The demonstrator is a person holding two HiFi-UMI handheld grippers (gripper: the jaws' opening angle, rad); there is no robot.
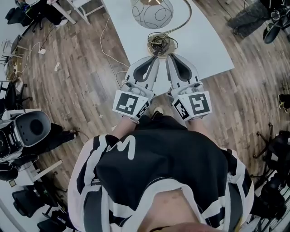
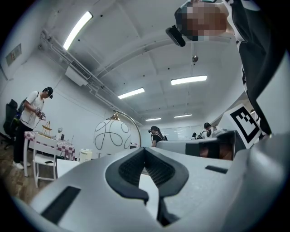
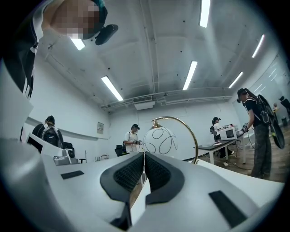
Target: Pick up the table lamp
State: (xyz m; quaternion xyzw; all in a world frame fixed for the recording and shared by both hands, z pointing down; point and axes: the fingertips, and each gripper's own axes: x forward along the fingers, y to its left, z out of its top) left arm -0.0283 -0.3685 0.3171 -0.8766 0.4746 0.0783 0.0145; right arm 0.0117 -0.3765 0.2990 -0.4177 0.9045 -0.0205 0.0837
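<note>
Lamp [image 1: 152,13]: white globe with dark swirls, gold arched stem, round base; top centre, on table [image 1: 199,41].
Left gripper [image 1: 155,58]: jaws together, empty, near lamp base.
Right gripper [image 1: 171,58]: jaws together, empty, alongside.

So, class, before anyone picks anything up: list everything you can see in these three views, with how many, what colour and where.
Table lamp: one, white globe with black line pattern, gold arched arm and round base; on the table, just ahead of both grippers.
Table: one, white, top centre of the head view.
Cable: one, white, trailing over the floor left of the table.
Floor: brown wood planks.
Other people: several, background of both gripper views.
Left hand-held gripper: one, light grey with black pads, shut, empty, tips near the lamp base.
Right hand-held gripper: one, same colours, shut, empty, beside the left.
Person's top: black with white stripes, bottom of the head view.
</note>
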